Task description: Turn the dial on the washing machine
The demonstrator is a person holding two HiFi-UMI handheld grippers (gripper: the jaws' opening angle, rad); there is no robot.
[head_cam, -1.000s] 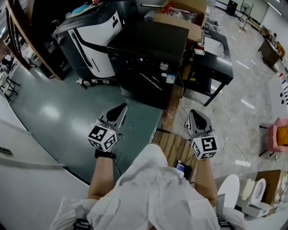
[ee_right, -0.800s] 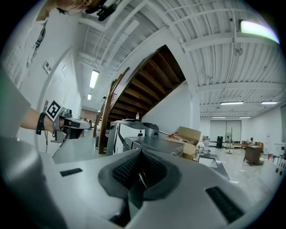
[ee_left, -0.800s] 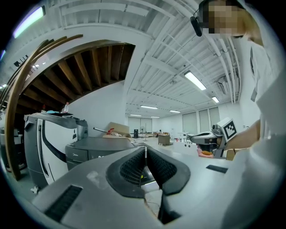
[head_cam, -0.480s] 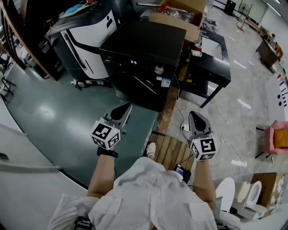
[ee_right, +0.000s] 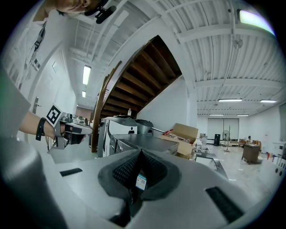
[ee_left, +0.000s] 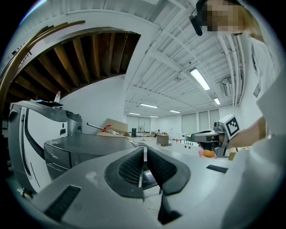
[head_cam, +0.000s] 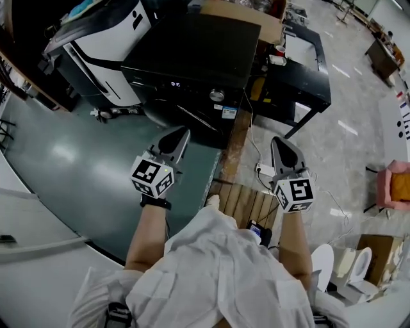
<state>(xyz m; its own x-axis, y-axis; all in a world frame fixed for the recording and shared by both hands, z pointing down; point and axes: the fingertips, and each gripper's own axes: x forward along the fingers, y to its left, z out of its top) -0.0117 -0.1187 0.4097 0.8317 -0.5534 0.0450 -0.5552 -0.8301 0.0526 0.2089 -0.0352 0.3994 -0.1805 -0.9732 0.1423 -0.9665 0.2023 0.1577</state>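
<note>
The black washing machine [head_cam: 192,45] stands ahead of me in the head view. Its round silver dial [head_cam: 216,95] sits on the front panel, right of a small lit display. My left gripper [head_cam: 182,133] hangs over the green floor short of the machine's front, jaws shut and empty. My right gripper [head_cam: 279,141] is level with it further right, also shut and empty, well apart from the dial. In the left gripper view the shut jaws [ee_left: 145,151] point past the machine's grey top [ee_left: 89,143]. In the right gripper view the jaws [ee_right: 140,153] meet at the tips before the machine [ee_right: 147,142].
A white-and-black appliance [head_cam: 102,38] stands left of the washer, a cardboard box [head_cam: 246,9] behind it, and a black table [head_cam: 304,77] to its right. A wooden pallet [head_cam: 246,202] and cables lie by my feet. A pink chair [head_cam: 397,186] is far right.
I have stepped toward the washing machine, and both grippers are now nearer its front. Both pairs of jaws stay shut.
</note>
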